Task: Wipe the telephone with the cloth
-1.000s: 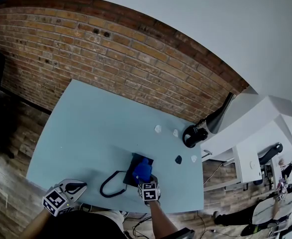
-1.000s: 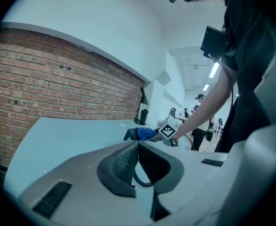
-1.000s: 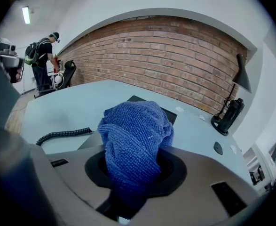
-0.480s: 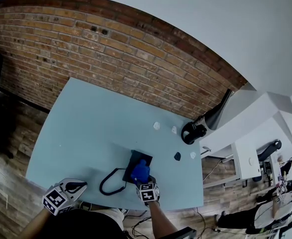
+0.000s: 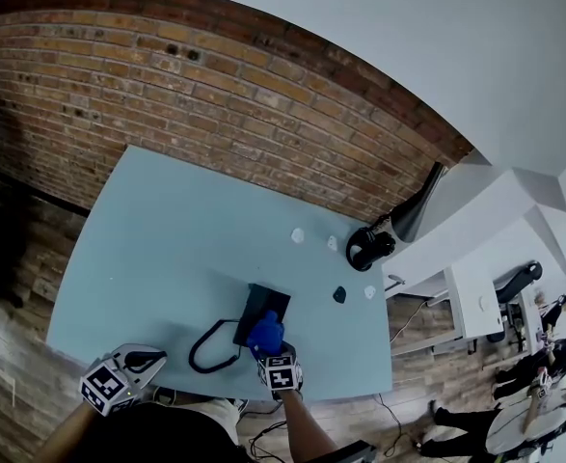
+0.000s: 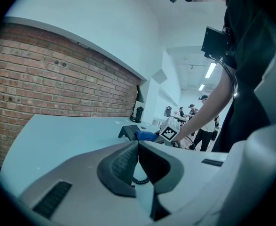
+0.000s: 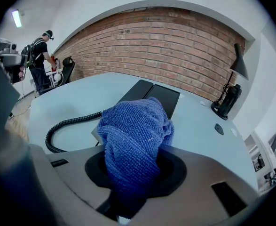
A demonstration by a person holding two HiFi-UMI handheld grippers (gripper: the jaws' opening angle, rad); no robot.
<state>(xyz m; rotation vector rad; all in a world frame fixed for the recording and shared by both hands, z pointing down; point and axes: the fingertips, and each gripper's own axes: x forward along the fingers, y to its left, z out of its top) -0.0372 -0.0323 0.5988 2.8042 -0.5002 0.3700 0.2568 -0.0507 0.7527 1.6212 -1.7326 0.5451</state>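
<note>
We clench the crumpled blue terry cloth in our right gripper, against the near end of the flat black telephone by the pale blue desk's front edge. Our left gripper hangs beyond the front left corner, jaws pressed together, empty.

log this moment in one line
right gripper: shut on cloth | cloth: on telephone, near end | left gripper: shut, empty, away from telephone

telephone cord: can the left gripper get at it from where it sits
Probably yes: only bare table lies between the left gripper and the telephone cord, but its shut fingers must open first.
</note>
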